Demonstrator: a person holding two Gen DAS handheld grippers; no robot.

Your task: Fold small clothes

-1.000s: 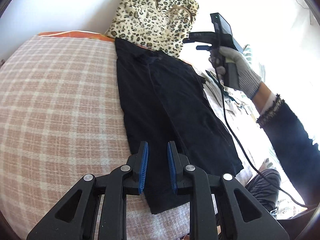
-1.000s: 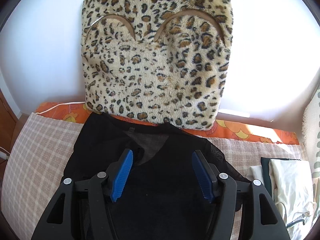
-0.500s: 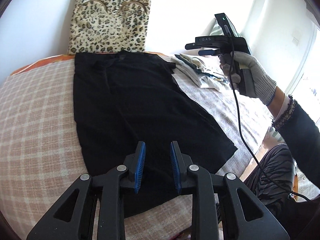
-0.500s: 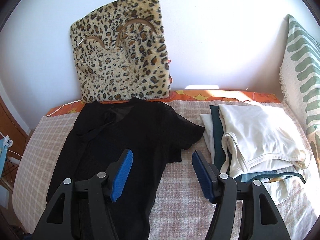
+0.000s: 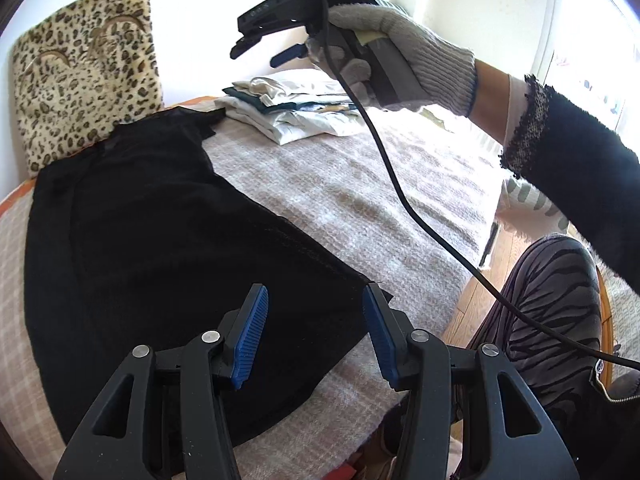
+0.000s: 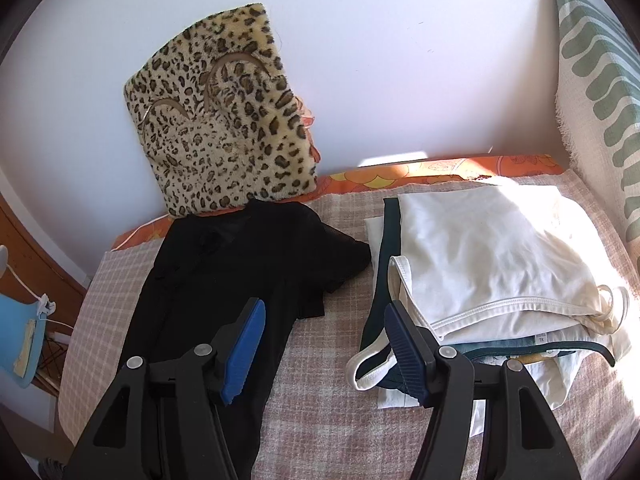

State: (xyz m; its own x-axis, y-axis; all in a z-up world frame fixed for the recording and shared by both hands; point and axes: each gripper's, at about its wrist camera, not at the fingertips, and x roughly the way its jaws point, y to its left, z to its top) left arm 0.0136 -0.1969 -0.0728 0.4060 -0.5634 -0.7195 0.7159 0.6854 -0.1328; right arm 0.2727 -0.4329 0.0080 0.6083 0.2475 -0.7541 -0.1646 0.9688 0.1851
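Note:
A black short-sleeved garment (image 5: 160, 248) lies spread flat on the checked bed cover (image 5: 360, 184), its collar toward the wall. My left gripper (image 5: 314, 336) is open and empty above the garment's near hem corner. My right gripper (image 6: 324, 344) is open and empty, held above the cover between the black garment (image 6: 224, 280) and a stack of folded clothes (image 6: 492, 264). The right gripper also shows in the left wrist view (image 5: 272, 48), raised high in a gloved hand.
A leopard-print cushion (image 6: 224, 120) leans on the wall behind the garment. The stack of white and dark green clothes (image 5: 292, 108) sits at the far right of the bed. A green-striped pillow (image 6: 600, 80) stands at the right. My striped-trousered leg (image 5: 552, 320) is beside the bed's edge.
My left gripper has opened wide and swung right toward the hem corner. My right gripper has pulled back and turned right, away from the collar, bringing the folded stack into view.

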